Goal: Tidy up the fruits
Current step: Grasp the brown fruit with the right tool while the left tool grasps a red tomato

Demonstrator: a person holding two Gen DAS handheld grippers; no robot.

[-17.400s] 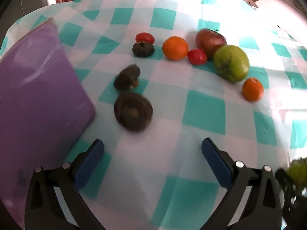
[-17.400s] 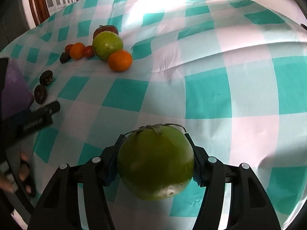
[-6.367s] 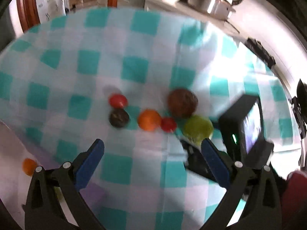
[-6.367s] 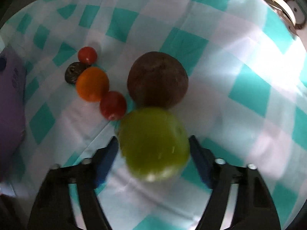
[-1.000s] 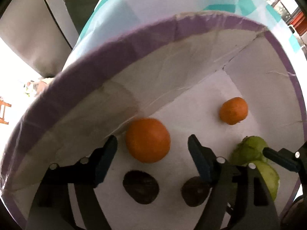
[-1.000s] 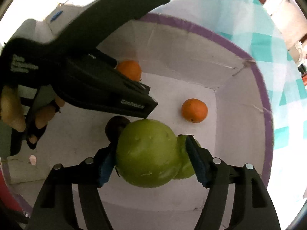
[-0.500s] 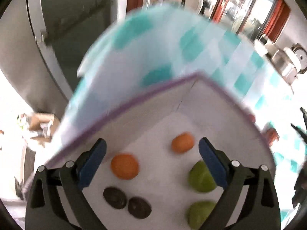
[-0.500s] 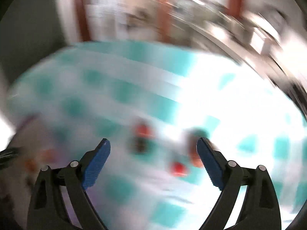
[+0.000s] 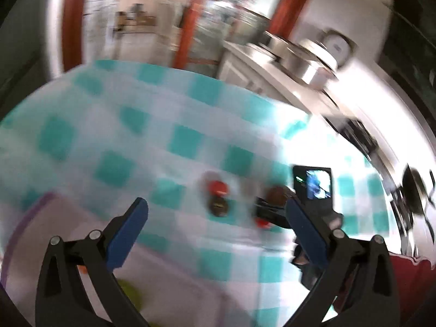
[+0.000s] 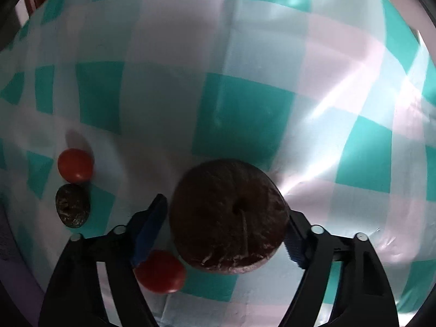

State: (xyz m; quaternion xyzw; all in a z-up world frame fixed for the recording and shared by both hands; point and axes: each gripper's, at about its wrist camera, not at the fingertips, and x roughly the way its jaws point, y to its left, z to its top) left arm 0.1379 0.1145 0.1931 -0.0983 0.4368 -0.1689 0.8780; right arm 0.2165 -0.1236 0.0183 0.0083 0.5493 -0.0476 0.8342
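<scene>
mostly teal-and-white checked tablecloth (image 10: 245,114), steel pots (image 9: 299,62) on counter (image 9: 275,81) behind.

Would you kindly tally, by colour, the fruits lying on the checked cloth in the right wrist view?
Red: 2, one far left, one under the left finger
Large brown: 1
Small dark wrinkled: 1
Total: 4

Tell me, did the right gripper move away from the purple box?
Yes. A second ago it hung over the box; now the right gripper straddles the big brown fruit out on the checked cloth.
</scene>
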